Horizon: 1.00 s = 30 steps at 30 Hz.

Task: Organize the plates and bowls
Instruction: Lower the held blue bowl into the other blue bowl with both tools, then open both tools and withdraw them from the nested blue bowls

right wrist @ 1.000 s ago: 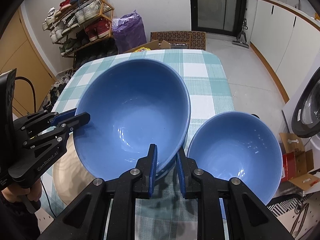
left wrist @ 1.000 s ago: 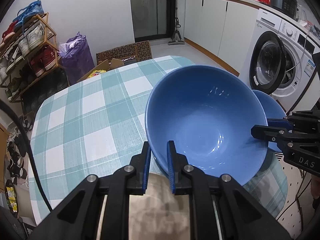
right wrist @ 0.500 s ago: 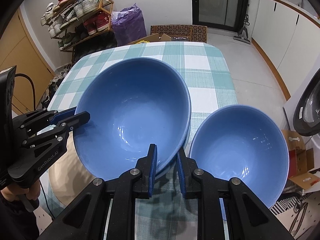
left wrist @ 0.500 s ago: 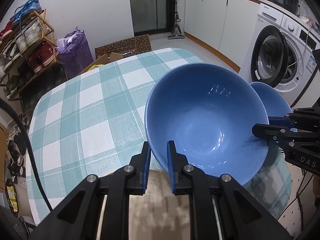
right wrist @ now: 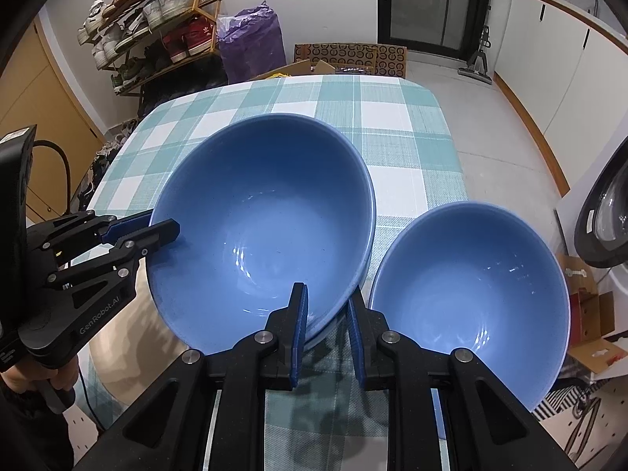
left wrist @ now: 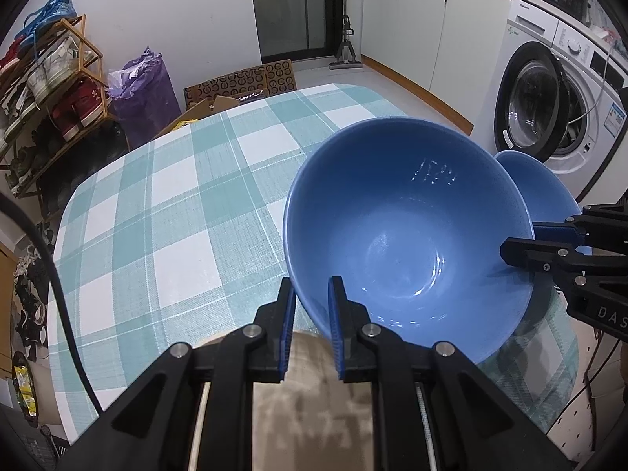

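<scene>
Left wrist view showed your left gripper [left wrist: 310,314] clamped on the near rim of the large blue bowl [left wrist: 404,235], one finger inside the wall and one outside. Your right gripper [right wrist: 325,325] pinched the opposite rim of that same bowl in the same way, so the bowl hung between both tools, tilted, above the near edge of the checked tablecloth [left wrist: 176,216]. In the right wrist view a second rim line showed just under the large bowl's edge, which may have been another bowl nested beneath it; I could not tell for sure. The smaller blue bowl [right wrist: 471,286] sat just beside it on your right, near the table's edge.

To do this step well, you needed to keep both grips level with each other and bring the large bowl down evenly, since a glazed rim held by narrow pads would likely slip if one side dropped first.

The bowls looked smooth, glossy and deep, with round sloping walls catching highlights. The cloth was woven, matte, in teal and white squares. A pale round mat or board [left wrist: 314,404] lay under your left gripper.
</scene>
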Each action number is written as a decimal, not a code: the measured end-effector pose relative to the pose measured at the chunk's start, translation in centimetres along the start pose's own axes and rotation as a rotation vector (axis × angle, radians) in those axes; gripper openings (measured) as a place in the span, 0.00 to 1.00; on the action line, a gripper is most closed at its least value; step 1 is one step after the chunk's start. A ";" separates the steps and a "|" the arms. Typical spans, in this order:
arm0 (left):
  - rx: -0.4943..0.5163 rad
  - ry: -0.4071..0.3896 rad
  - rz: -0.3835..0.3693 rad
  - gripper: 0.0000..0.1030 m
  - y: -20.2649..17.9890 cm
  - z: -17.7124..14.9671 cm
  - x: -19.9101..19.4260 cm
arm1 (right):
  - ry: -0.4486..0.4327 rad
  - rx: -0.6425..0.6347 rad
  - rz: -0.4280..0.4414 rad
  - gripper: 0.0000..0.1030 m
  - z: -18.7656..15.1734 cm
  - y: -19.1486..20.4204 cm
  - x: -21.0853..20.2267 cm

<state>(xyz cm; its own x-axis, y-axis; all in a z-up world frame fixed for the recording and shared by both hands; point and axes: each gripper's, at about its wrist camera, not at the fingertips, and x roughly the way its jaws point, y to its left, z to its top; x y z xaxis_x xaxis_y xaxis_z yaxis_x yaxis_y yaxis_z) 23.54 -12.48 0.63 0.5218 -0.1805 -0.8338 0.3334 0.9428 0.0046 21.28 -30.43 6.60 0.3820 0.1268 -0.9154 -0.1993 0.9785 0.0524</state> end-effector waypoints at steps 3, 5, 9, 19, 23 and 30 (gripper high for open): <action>0.004 0.002 0.004 0.14 0.0 0.0 0.1 | 0.000 -0.010 -0.009 0.19 0.0 0.0 0.1; 0.008 0.003 0.010 0.14 -0.2 0.0 0.2 | 0.000 -0.017 -0.012 0.19 0.0 0.1 0.1; 0.011 0.003 0.014 0.15 -0.2 -0.1 0.3 | 0.002 -0.039 -0.020 0.20 -0.1 0.3 0.2; 0.021 0.003 0.011 0.18 -0.2 -0.2 0.5 | 0.000 -0.054 -0.052 0.28 -0.2 0.2 0.2; 0.025 0.006 0.014 0.19 -0.1 0.0 0.5 | -0.015 -0.051 -0.044 0.31 -0.2 -0.2 -0.4; 0.005 -0.009 -0.016 0.45 0.3 0.0 -0.1 | -0.042 -0.039 -0.003 0.53 -0.3 -0.8 -1.2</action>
<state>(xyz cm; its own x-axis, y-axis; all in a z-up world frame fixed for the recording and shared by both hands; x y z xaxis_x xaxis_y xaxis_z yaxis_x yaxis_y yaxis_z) 23.55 -12.17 0.74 0.5234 -0.1985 -0.8286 0.3458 0.9383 -0.0063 20.75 -31.36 7.52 0.4202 0.1312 -0.8979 -0.2331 0.9719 0.0329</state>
